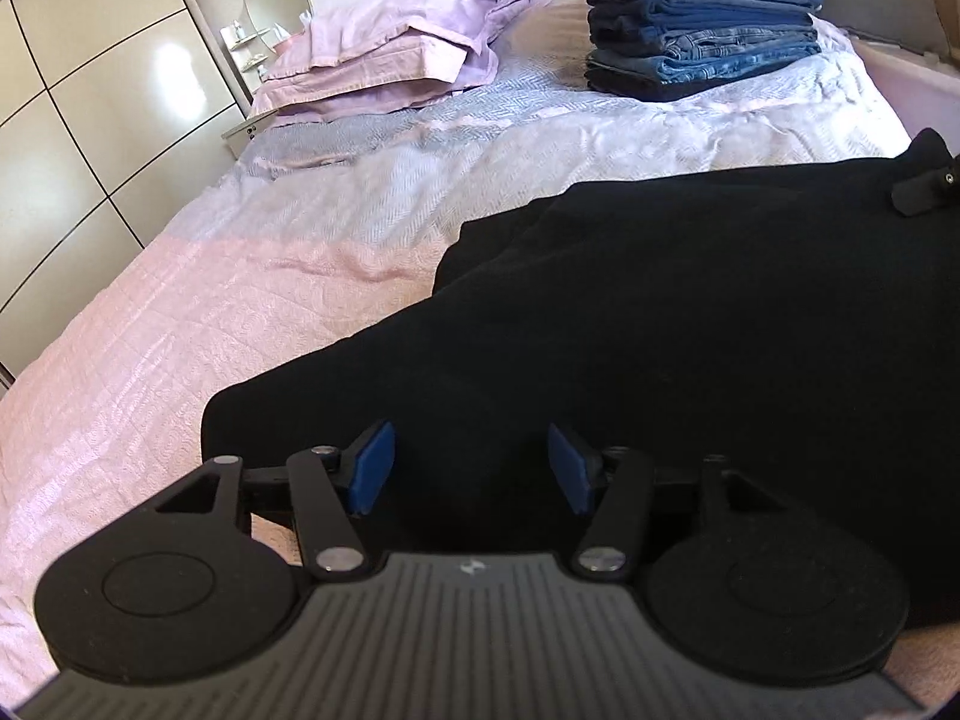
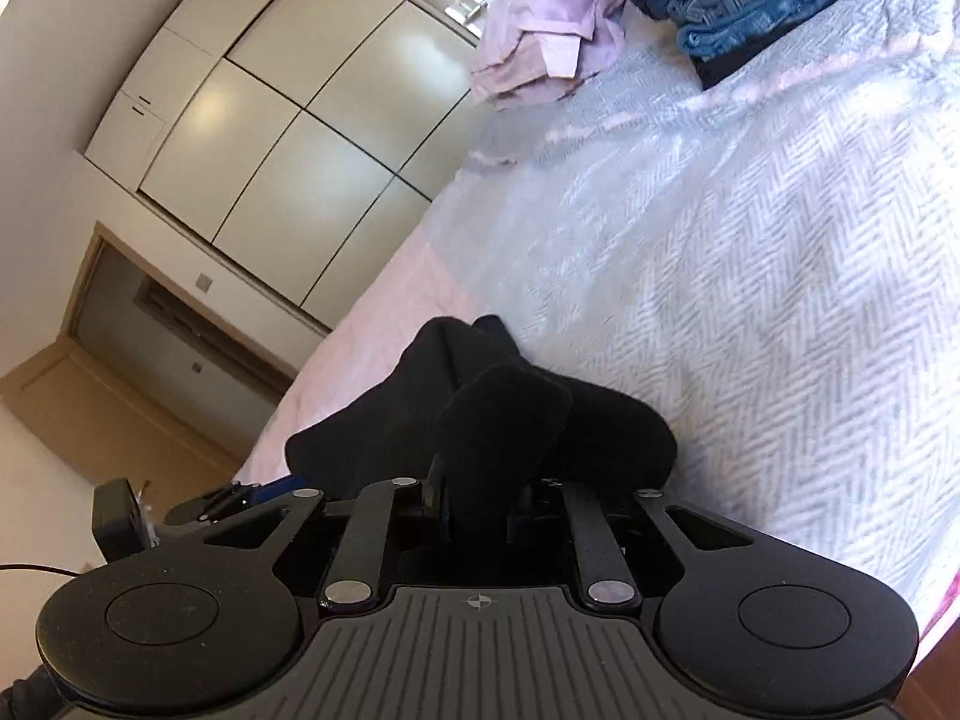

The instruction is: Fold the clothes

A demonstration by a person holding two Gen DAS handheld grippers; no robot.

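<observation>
Covering the bed (image 1: pixel 180 324), a woven pink-and-lilac spread carries a black garment (image 1: pixel 660 312); left hand-held gripper (image 1: pixel 471 468) gapes empty above it, right hand-held gripper (image 2: pixel 474 504) pinches its bunched fabric.

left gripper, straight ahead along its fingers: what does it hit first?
The black garment. The open left gripper hovers over its near edge, fabric directly ahead between the fingers. The height above the cloth is unclear, so contact could come quickly.

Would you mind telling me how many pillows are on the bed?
2, stacked one on the other: the top pillow lies on the bottom pillow at the head of the bed, left of the folded stack. Others may be hidden.
</observation>
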